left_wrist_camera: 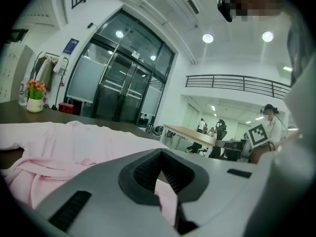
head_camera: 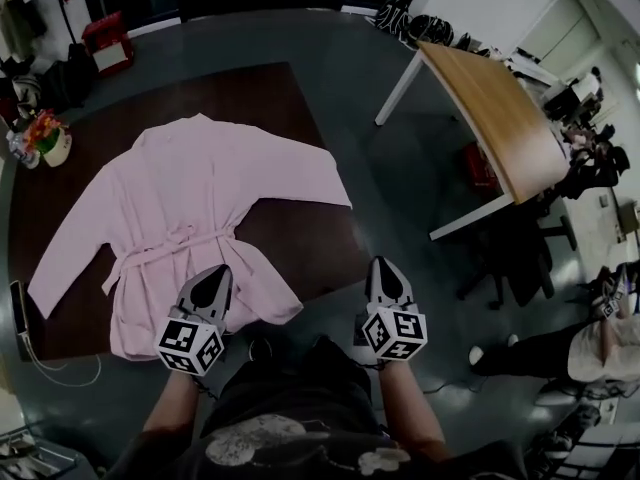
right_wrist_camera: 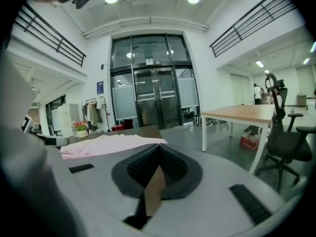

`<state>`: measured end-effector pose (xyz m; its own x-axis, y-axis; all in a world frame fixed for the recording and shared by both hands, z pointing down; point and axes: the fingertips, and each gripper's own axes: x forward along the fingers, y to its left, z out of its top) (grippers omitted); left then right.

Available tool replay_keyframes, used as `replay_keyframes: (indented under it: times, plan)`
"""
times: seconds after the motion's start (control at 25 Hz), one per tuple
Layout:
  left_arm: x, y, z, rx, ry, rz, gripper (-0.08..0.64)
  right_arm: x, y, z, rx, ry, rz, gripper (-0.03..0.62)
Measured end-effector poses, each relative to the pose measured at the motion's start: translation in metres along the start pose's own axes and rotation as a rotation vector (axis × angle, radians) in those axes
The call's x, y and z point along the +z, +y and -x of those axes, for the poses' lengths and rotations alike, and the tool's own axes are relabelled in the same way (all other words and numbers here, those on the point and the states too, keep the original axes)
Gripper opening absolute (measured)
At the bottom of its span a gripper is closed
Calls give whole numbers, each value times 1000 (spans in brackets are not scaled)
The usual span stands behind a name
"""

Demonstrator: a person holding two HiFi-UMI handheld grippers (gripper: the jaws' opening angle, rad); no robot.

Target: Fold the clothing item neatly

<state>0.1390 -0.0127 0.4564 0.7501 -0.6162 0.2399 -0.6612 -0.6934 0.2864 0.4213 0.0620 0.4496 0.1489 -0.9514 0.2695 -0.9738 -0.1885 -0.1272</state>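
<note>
Left gripper (head_camera: 214, 276) closed above pink robe (head_camera: 200, 198) hem, right gripper (head_camera: 386, 268) closed, robe spread flat on dark table (head_camera: 290, 98)

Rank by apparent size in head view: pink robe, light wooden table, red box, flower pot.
1. pink robe
2. light wooden table
3. red box and flower pot: look about alike, so not ranked.

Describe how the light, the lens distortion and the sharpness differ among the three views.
Head view: dim, dark at the corners, yet the pale pink fabric robe is evenly lit, without hard shadows. Left gripper view: round white ceiling lamps glare, and the tall glass doors bow from the wide lens. Right gripper view: brighter, the black metal railing curves, and the rim is black.
</note>
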Motion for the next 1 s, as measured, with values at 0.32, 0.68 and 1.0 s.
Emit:
replay_keyframes:
  times: [0.32,0.68,1.0]
  plan:
    - [2,-28,-64,67,43,-18,10,-17,-95,-48,-26,42,-74,-8]
    - [-4,-89,-152,185,116,-48,10,-39,-159,-122,162,125,-66,-8]
    - [-40,-106,-200,298,188,8,9,-110,-138,-162,440,292,-61,-6]
